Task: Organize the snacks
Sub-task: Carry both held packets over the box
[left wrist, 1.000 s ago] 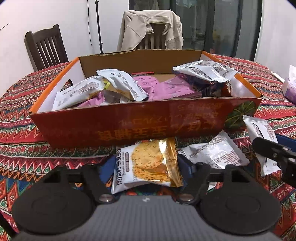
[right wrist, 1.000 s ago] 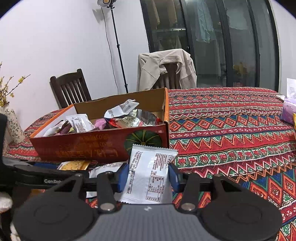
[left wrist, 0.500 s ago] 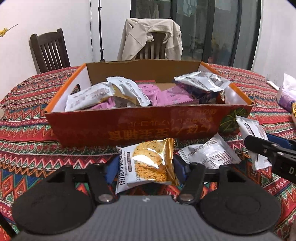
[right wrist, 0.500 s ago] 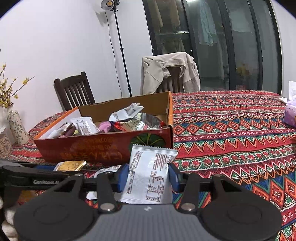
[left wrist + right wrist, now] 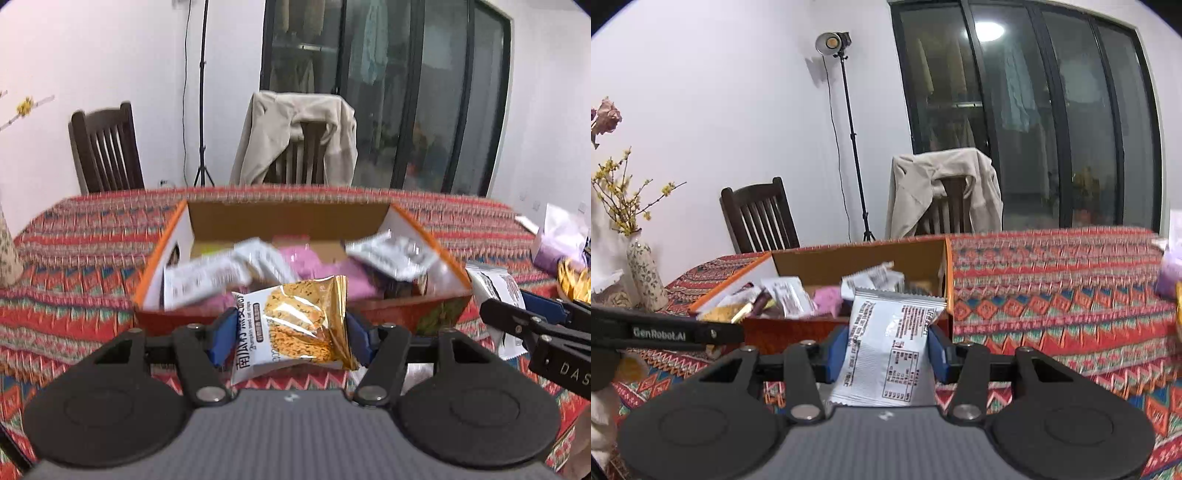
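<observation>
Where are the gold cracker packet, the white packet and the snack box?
gold cracker packet (image 5: 295, 321), left wrist view, on the cracker photo on its front.
white packet (image 5: 892, 347), right wrist view, on its printed back.
snack box (image 5: 288, 216), left wrist view, on the far inner wall.

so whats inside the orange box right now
The orange box holds a loose pile of white packets and pink ones. Whatever lies beneath the pile, and the box floor, is covered.

Both tongs lifted packets off tablecloth (image 5: 74, 236), now level with box (image 5: 436, 314).
</observation>
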`<action>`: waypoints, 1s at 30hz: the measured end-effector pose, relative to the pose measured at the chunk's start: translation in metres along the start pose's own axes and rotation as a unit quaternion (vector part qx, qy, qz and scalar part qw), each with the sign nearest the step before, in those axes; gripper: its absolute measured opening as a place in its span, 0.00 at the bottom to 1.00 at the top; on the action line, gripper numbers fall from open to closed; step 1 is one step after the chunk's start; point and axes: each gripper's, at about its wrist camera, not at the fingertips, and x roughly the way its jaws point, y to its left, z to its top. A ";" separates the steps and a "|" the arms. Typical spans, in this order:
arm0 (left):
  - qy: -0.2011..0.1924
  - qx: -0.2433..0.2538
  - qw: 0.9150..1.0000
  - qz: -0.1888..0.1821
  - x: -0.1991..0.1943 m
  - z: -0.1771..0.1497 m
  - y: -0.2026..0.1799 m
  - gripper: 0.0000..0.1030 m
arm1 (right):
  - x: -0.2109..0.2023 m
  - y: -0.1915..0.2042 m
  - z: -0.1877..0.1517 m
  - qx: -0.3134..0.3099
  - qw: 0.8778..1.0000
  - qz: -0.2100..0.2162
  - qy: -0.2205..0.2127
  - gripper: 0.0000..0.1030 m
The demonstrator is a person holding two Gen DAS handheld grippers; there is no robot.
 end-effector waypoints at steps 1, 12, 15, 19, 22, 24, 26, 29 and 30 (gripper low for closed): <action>-0.005 0.000 1.000 0.001 0.000 0.005 0.001 0.61 | 0.000 0.001 0.005 -0.004 1.000 -0.001 -0.003 0.44; -0.034 -0.029 0.999 0.025 0.022 0.053 0.014 0.61 | 0.023 0.017 0.062 -0.028 0.999 -0.003 -0.026 0.44; -0.040 -0.044 0.998 0.033 0.030 0.062 0.022 0.61 | 0.037 0.024 0.074 -0.030 0.999 -0.003 -0.030 0.44; -0.049 -0.061 0.996 0.041 0.041 0.070 0.031 0.61 | 0.056 0.033 0.087 -0.033 0.999 -0.004 -0.033 0.44; -0.054 -0.069 0.995 0.042 0.051 0.071 0.037 0.61 | 0.067 0.037 0.091 -0.031 0.999 -0.007 -0.036 0.44; -0.055 -0.074 0.995 0.041 0.057 0.070 0.041 0.61 | 0.075 0.039 0.093 -0.027 0.999 -0.010 -0.039 0.44; -0.054 -0.076 0.995 0.041 0.063 0.067 0.046 0.61 | 0.082 0.040 0.092 -0.025 0.999 -0.013 -0.042 0.44; -0.053 -0.084 0.994 0.043 0.068 0.063 0.053 0.61 | 0.092 0.039 0.088 -0.022 0.999 -0.017 -0.044 0.44; -0.052 -0.085 0.994 0.044 0.069 0.062 0.055 0.61 | 0.093 0.038 0.085 -0.022 0.999 -0.018 -0.044 0.44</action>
